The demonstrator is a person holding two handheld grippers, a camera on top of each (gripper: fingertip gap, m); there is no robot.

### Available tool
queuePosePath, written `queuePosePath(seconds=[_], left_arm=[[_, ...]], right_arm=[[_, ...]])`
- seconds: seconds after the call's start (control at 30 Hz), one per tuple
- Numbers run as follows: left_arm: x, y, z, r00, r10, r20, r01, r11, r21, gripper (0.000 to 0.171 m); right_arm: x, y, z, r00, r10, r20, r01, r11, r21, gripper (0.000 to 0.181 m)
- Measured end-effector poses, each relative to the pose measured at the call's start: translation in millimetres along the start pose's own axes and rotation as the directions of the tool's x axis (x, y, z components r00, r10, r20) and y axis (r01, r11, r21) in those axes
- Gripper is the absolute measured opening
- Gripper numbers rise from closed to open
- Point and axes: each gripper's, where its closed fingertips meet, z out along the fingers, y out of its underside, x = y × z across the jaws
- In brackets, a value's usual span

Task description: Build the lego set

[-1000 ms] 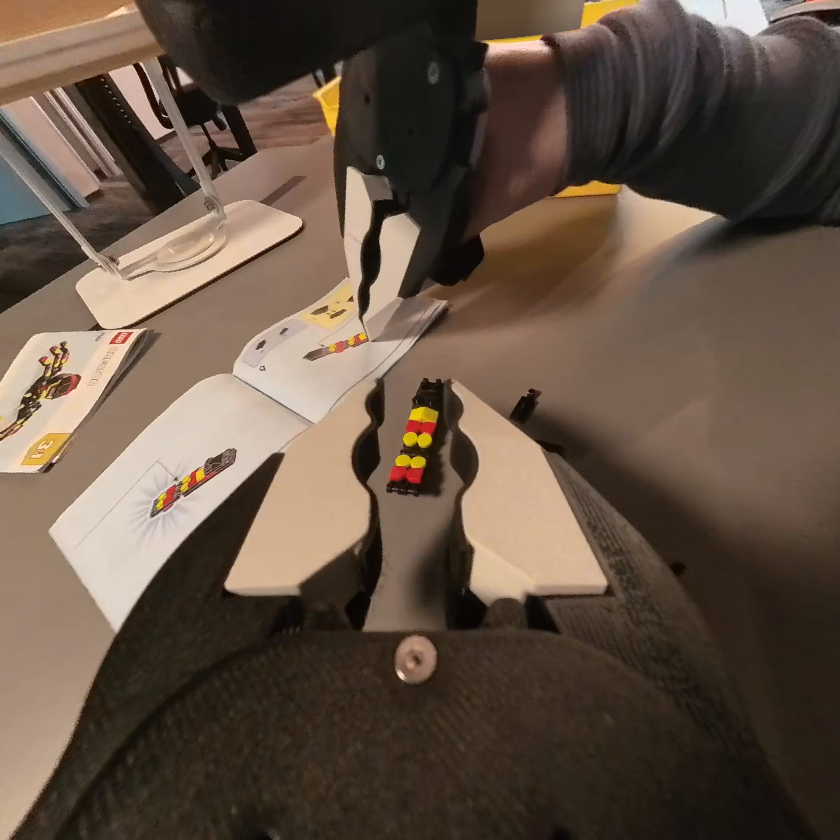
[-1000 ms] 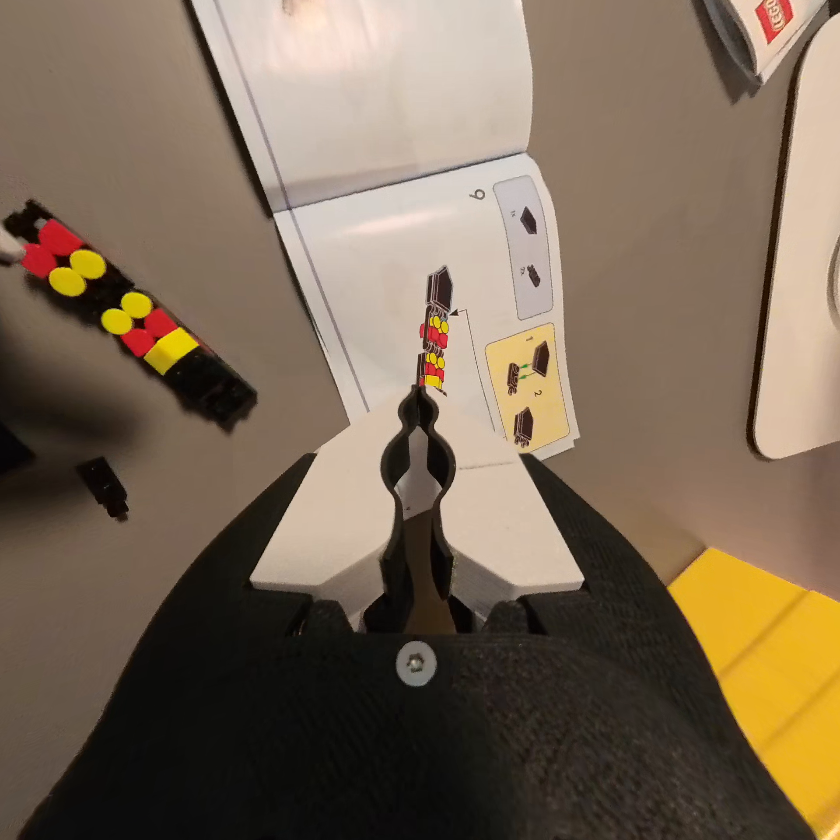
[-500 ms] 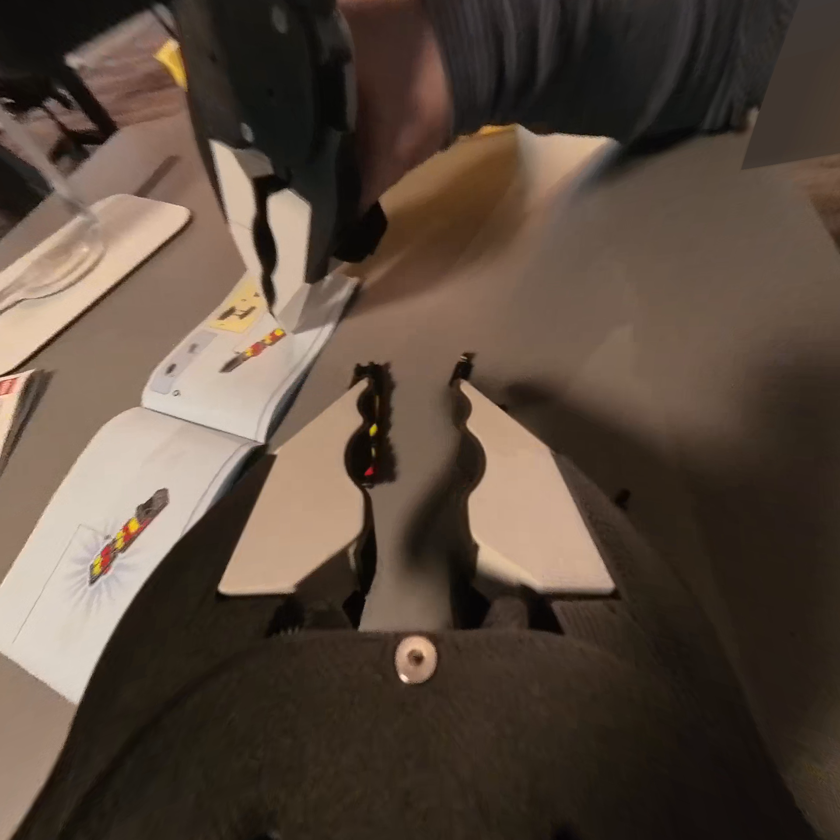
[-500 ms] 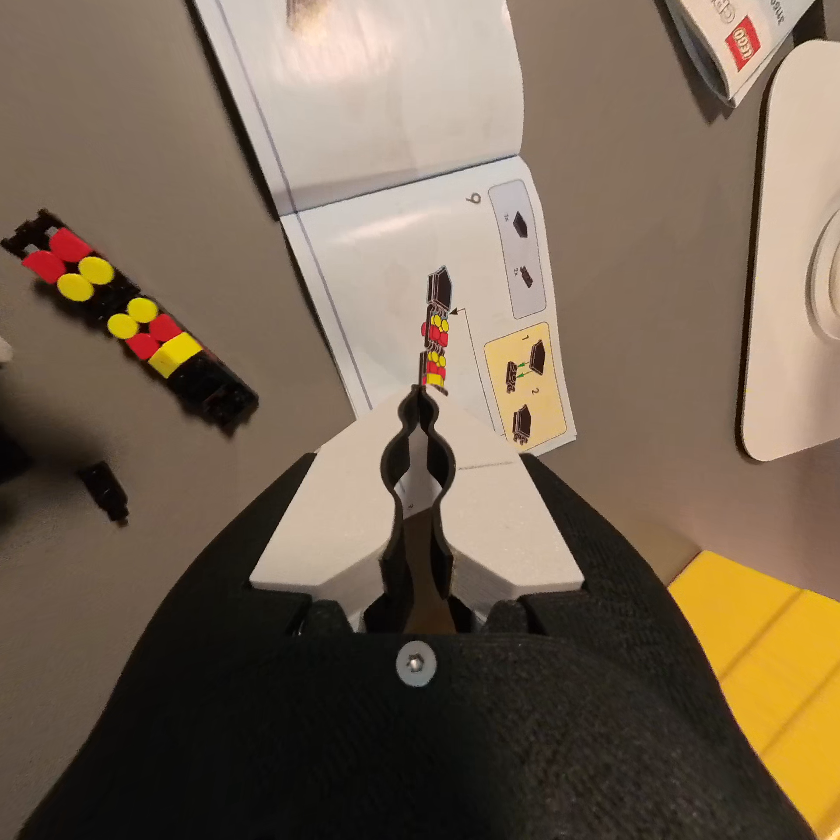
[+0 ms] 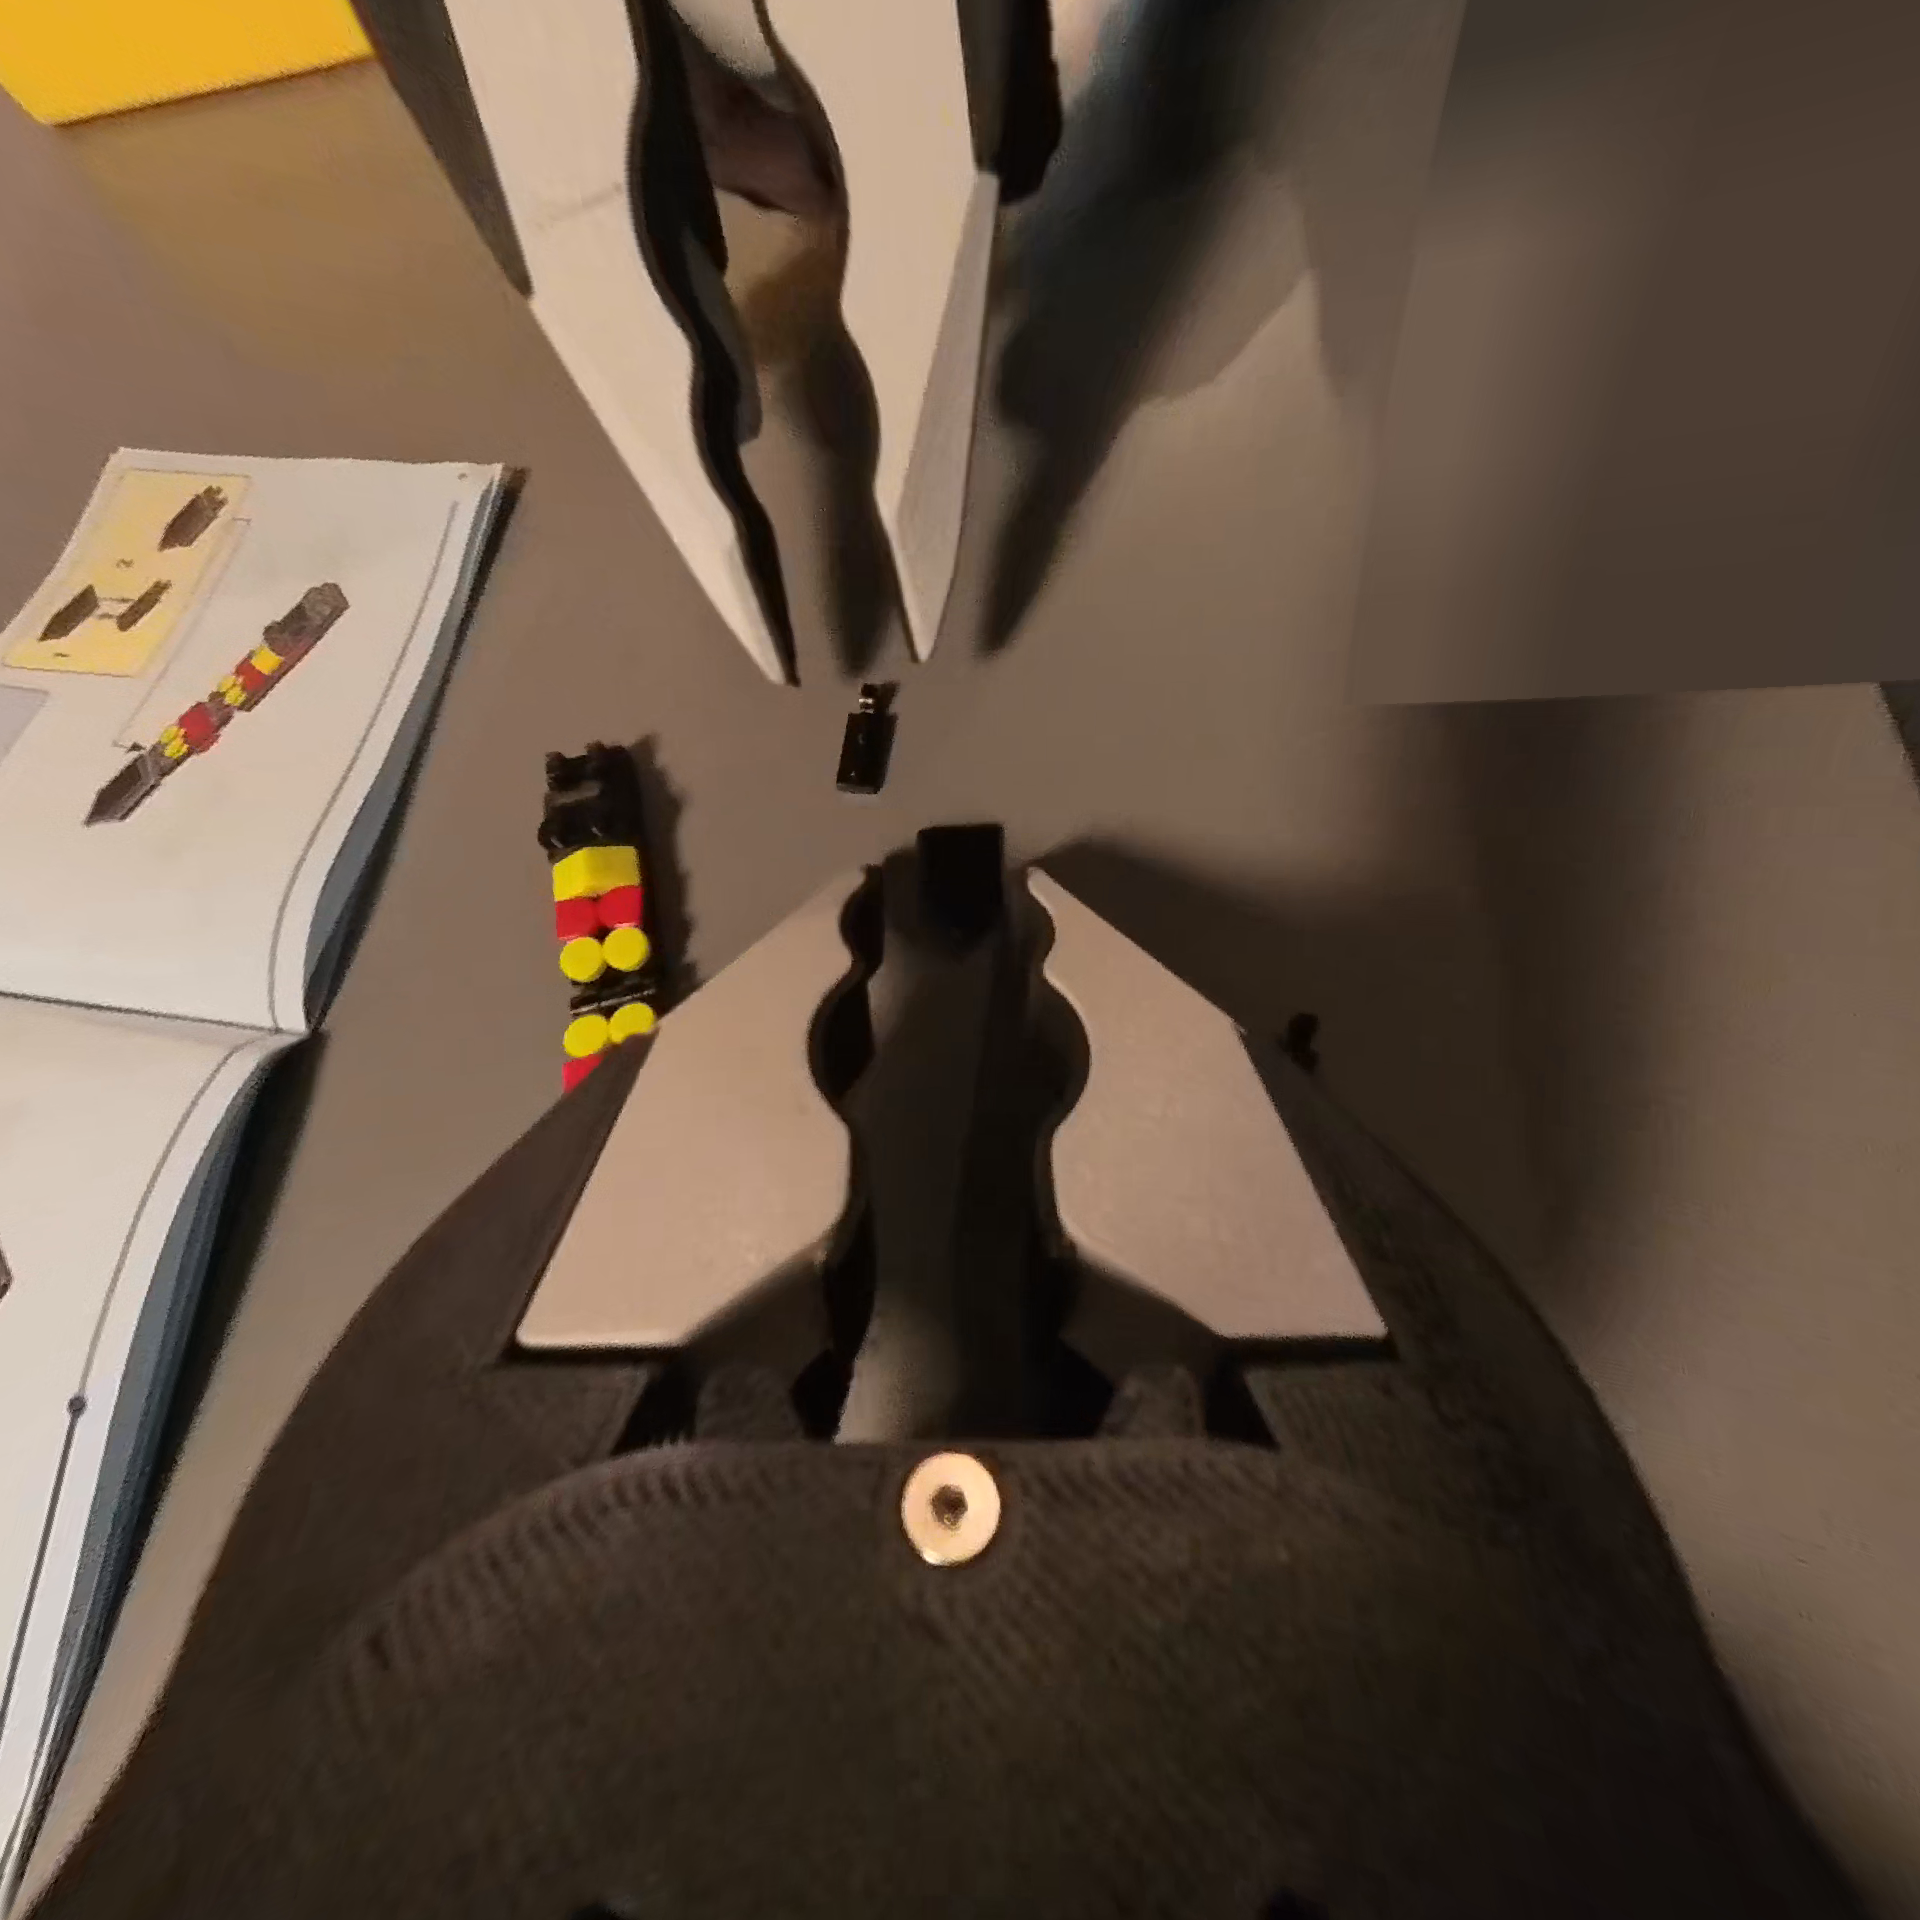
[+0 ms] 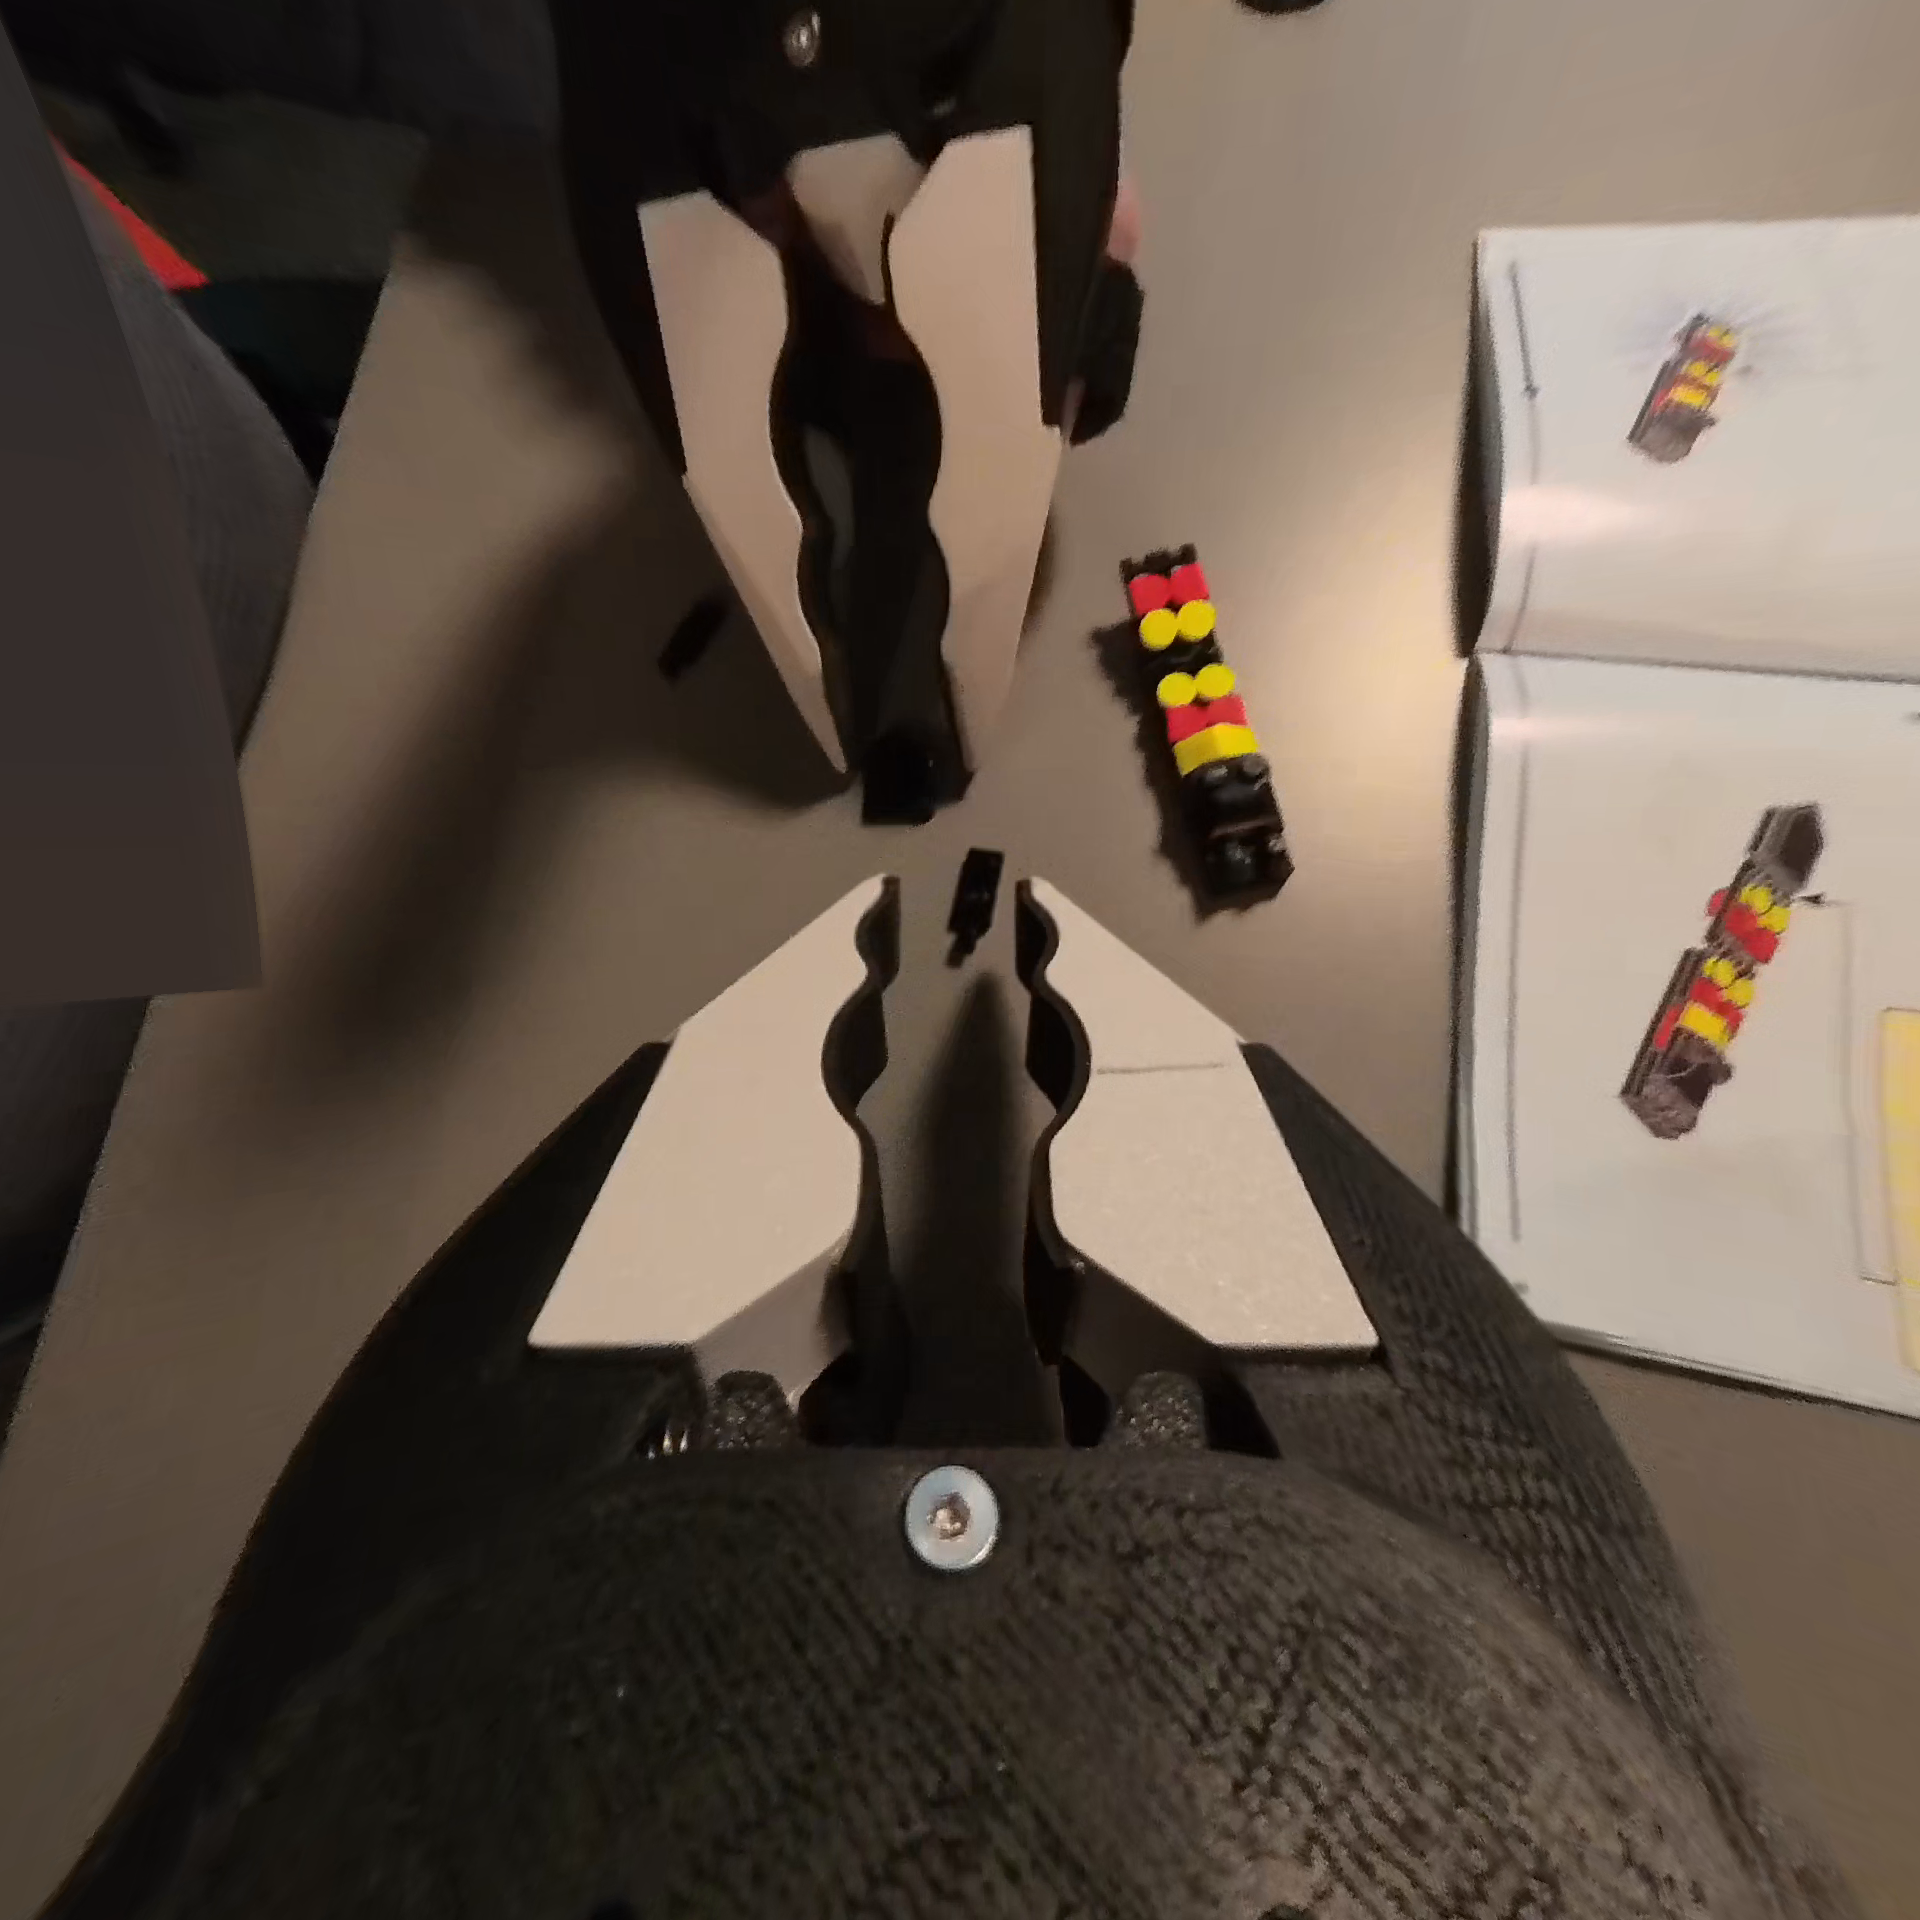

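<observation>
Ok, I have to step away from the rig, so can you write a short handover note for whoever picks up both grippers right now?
Left gripper: jaws on either side of a black brick at the table; I cannot tell whether it is clamped.
Right gripper: open, tips straddling a small black piece lying on the table, not gripped.
Black, red and yellow strip: lies free on the table beside the open instruction booklet.
Done: the strip is assembled.
Left: probably grasp both black parts, join them and add them to the strip as the booklet shows.
</observation>
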Motion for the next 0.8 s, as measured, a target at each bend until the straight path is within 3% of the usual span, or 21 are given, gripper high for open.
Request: queuePosePath(seconds=[0.27, 0.77, 0.8], left_arm=[[3.4, -1.4, 2.2, 0.999, -0.013, -0.03, 0.013, 1.0, -0.001, 0.015], [-6.7, -15.0, 0.1, 0.993, -0.097, -0.063, 0.102, 0.992, 0.072, 0.014], [-8.1, -16.2, 1.6, 0.993, -0.102, -0.062, 0.106, 0.992, 0.072, 0.0]], right_arm=[[4.8, 16.7, 2.9, 0.996, -0.033, -0.087, 0.028, 0.998, -0.059, 0.013], [1.4, 11.9, 9.6, 1.0, -0.007, -0.021, 0.007, 1.0, -0.014, 0.001], [1.4, 11.9, 9.6, 1.0, -0.005, -0.015, 0.005, 1.0, -0.013, 0.001]])
